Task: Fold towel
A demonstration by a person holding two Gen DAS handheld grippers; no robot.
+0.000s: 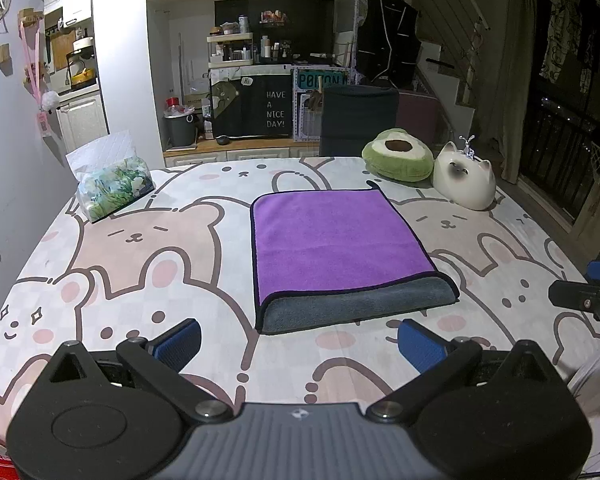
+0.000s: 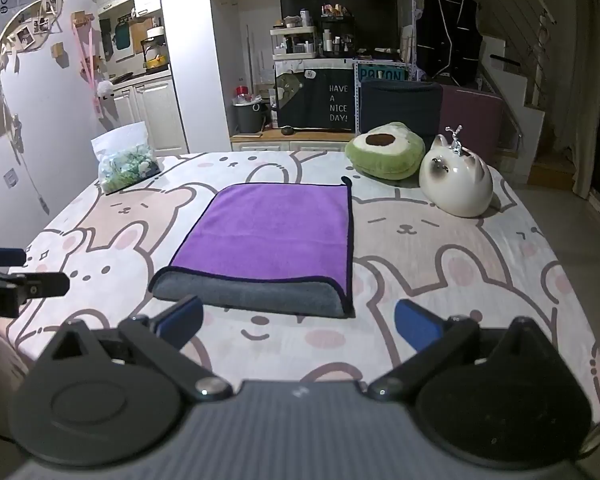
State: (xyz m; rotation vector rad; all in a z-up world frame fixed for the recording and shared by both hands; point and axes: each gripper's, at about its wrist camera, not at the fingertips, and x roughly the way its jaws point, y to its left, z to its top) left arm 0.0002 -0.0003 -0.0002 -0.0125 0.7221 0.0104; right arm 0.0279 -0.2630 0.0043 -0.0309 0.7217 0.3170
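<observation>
A purple towel (image 1: pixel 336 240) with a grey underside lies folded flat on the bear-print table cover (image 1: pixel 140 272); its grey lower layer shows along the near edge. It also shows in the right wrist view (image 2: pixel 272 232). My left gripper (image 1: pixel 300 344) is open and empty, just short of the towel's near edge. My right gripper (image 2: pixel 300 324) is open and empty, also just short of the near edge. The right gripper's tip shows at the right edge of the left wrist view (image 1: pixel 584 300).
A tissue pack (image 1: pixel 112 180) stands at the back left. An avocado plush (image 1: pixel 398 156) and a white cat figure (image 1: pixel 466 178) sit at the back right. A dark chair (image 1: pixel 358 120) stands behind the table. A wall is at the left.
</observation>
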